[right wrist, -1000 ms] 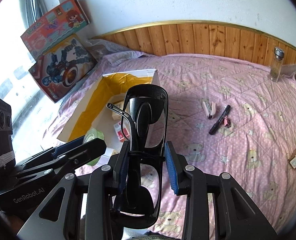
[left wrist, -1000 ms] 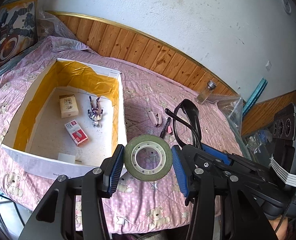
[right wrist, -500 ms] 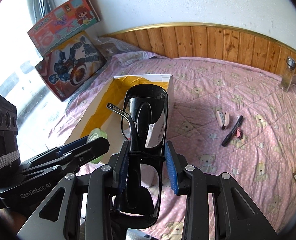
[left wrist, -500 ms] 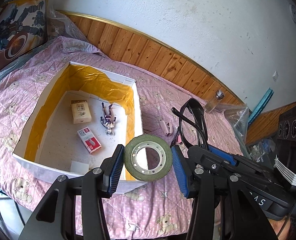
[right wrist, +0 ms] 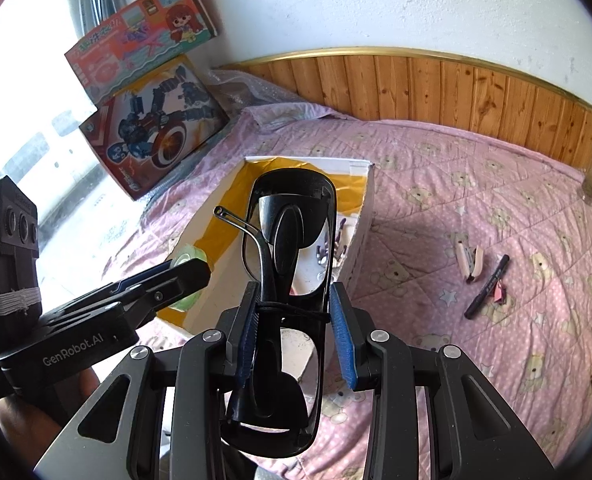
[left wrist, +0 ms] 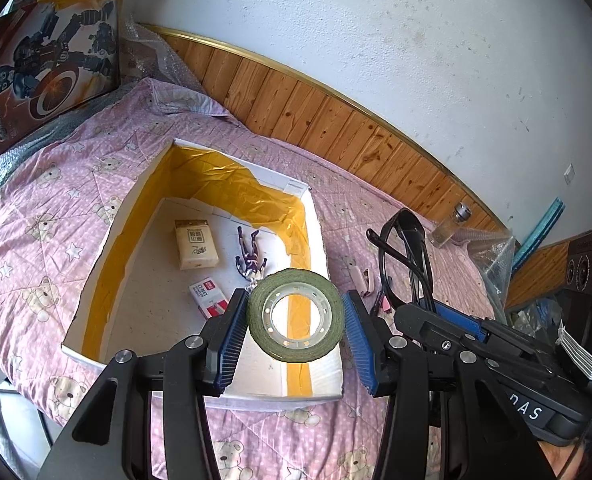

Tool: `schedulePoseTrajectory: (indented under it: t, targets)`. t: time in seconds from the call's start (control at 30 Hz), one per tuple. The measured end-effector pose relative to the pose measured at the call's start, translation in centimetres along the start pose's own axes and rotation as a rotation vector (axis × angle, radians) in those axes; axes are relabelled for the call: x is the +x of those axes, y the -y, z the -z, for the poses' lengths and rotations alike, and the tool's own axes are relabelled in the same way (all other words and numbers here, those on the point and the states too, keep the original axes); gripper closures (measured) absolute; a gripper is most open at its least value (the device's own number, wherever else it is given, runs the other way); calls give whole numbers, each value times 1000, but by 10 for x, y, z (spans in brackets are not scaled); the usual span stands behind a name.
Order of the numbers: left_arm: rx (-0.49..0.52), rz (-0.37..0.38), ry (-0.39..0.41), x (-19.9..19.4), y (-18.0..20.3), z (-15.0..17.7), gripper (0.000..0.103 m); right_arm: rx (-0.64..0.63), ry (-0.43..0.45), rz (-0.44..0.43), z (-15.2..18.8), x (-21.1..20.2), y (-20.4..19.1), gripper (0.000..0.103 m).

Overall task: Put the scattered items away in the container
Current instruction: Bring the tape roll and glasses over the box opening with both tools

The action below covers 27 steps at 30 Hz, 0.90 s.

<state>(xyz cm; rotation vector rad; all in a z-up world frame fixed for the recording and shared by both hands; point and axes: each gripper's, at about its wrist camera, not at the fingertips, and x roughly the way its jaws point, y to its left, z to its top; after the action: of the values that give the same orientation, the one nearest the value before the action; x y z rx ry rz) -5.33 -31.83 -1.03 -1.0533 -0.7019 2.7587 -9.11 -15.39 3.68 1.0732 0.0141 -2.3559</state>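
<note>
Left claw (left wrist: 295,320): clenched on tape roll (left wrist: 295,315), pads on the outer rim, roll held upright over the near right corner of the box (left wrist: 112,240). Roll looks light and stiff; the rim grip suits it.

Right claw (right wrist: 292,330): grasping folded black glasses (right wrist: 288,240) at mid-frame, held above the bed just short of the box. Glasses likely light but fragile; lenses slick, arms springy, so take the frame.

On the bed (right wrist: 435,184), well apart from the box: stapler (right wrist: 469,258), marker (right wrist: 487,286).
</note>
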Motion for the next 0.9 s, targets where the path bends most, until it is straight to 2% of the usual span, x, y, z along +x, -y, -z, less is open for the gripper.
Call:
schedulePoseTrajectory:
  t: [0.4,0.9]
  targets:
    - [-38,-37,3,10,-31,-18,54,-19,-25,-6,-14,24,-6,67]
    - [-79,-58,-15,18,-57,-20,54,-66,-60,-26,-29,53,-28,67]
